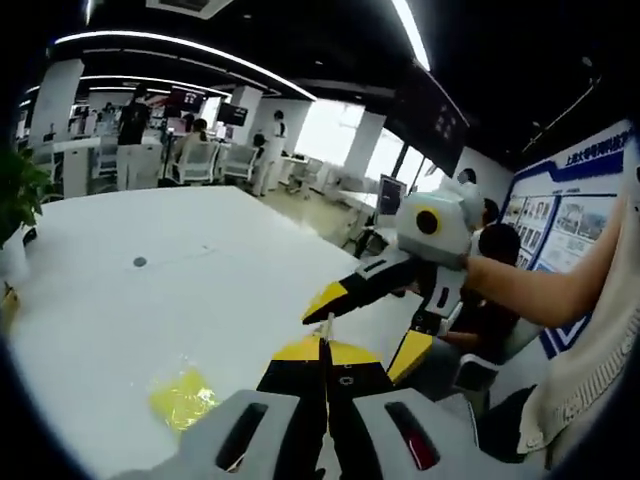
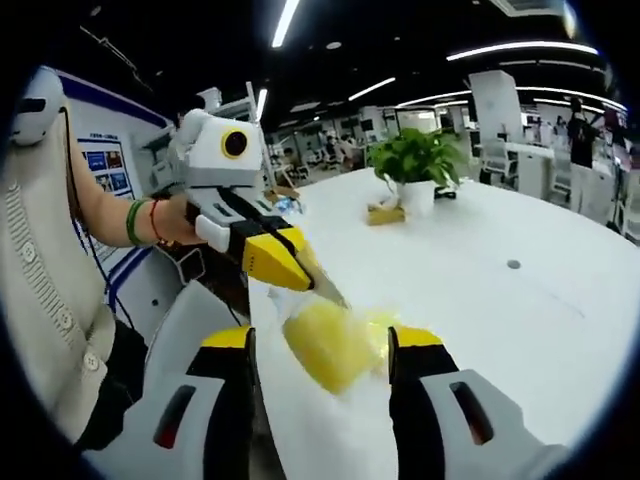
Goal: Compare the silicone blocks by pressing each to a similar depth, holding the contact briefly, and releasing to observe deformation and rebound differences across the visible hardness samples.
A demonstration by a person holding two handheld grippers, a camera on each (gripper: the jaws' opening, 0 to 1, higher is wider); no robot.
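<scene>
- Left gripper [image 1: 322, 352], grey body with black-and-yellow tips, sits nearest the lens in the left gripper view: jaws pressed together, nothing between them, held just above the counter.
- Right gripper [image 2: 318, 345], same build, in its own view: jaws spread wide, with the translucent yellow silicone block [image 2: 332, 345] lying on the counter in the gap between them. Can't tell whether either tip touches it; looks like straddling, not pinching.
- In the right gripper view the left gripper comes in from the left, its closed yellow tip angled down at the near top edge of the block; touching or just above, can't tell.
- In the left gripper view the same block [image 1: 182, 398] shows as a yellow patch on the white counter [image 1: 150, 290], left of the closed jaws and apart from them. The right gripper shows in that view too, open, off the counter edge to the right.
- Only one yellow sample is visible; no other hardness samples identifiable in either view.
- Progress, as a judgement: early. Block looks undeformed, no press in hand. Left to do: press, brief hold, release, watch rebound, then repeat on any other samples.
- Background: small potted green plant [image 2: 418, 165] further along the counter, office chairs and people beyond.
</scene>
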